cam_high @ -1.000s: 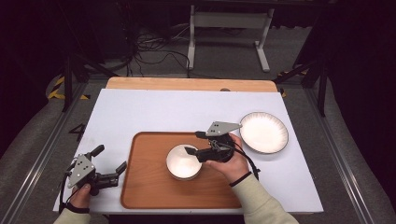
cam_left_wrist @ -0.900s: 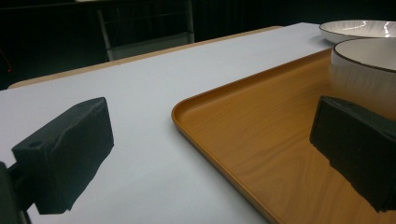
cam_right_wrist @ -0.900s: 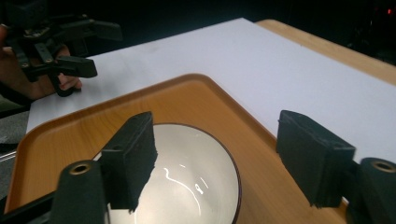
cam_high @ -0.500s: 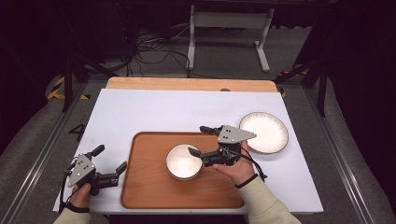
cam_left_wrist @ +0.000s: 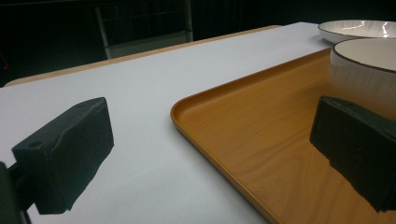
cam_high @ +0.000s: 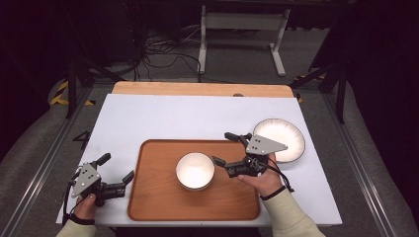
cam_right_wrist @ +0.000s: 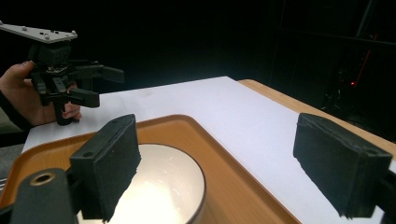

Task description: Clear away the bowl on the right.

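Dark floor, loose cables and a white metal frame (cam_high: 242, 22) lie beyond your table (cam_high: 163, 118), which wears a white cover with a strip of bare wood along its far edge. From the high view, the wooden tray (cam_high: 163, 207) sits on the near half of the cover, and the white bowl (cam_high: 195, 170) stands upright in the tray's middle. Your right gripper (cam_high: 228, 148) hovers just to the right of the bowl, over the tray's right part, its jaws spread wide and holding nothing; the near jaw's tip is close to the bowl's rim but apart from it. A white plate (cam_high: 286, 136) rests on the cover just beyond the tray's far right corner, right behind that gripper. Your left gripper (cam_high: 117, 168) sits at the near left corner of the table, just off the tray's left edge, jaws wide and empty.

Looking along your left gripper, both black pads are far apart, one over the white cover and one over the tray (cam_left_wrist: 252, 135). The bowl (cam_left_wrist: 364, 65) rises at the right, with the plate (cam_left_wrist: 357, 29) behind it.

Looking along your right gripper, the pads stand wide. The bowl (cam_right_wrist: 163, 186) lies low between them, nearer the left pad, inside the tray (cam_right_wrist: 224, 158). Your left gripper (cam_right_wrist: 100, 84) shows farther off, open, in your hand (cam_right_wrist: 21, 93).
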`<action>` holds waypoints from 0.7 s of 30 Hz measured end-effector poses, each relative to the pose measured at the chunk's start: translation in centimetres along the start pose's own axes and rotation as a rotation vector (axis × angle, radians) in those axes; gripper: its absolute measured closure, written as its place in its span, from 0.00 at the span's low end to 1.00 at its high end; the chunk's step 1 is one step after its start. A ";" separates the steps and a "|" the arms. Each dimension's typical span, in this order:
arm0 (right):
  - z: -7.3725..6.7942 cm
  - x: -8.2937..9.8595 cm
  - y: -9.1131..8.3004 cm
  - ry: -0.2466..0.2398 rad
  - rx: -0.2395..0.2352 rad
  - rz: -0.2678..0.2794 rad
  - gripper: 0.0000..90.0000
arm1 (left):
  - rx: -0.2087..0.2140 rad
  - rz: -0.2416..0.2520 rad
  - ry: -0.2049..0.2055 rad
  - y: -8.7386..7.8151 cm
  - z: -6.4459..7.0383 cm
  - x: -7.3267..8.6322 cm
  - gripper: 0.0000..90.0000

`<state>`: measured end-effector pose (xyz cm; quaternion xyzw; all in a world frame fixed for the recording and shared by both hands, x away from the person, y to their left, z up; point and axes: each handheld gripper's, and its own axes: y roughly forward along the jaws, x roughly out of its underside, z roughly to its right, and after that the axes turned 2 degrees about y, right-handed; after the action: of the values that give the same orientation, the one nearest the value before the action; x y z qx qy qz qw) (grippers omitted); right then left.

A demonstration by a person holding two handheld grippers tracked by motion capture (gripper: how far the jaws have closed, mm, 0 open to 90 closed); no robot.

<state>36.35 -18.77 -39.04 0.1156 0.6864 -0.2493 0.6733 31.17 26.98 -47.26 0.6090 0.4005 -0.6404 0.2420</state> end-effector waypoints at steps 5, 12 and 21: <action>0.4 0.1 -1.1 0.009 0.011 0.014 0.16 | 0.002 -0.002 0.001 0.0 0.0 0.0 0.00; 1.0 0.4 -2.7 0.006 0.030 0.024 0.16 | 0.002 -0.003 0.001 0.0 0.0 0.0 0.00; 1.9 0.9 -4.7 0.005 0.082 0.041 0.16 | 0.002 -0.004 0.001 0.0 0.0 0.0 0.00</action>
<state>35.62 -23.83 -38.99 0.1577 0.6748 -0.2631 0.6712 31.19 26.98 -47.24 0.6088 0.4011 -0.6410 0.2399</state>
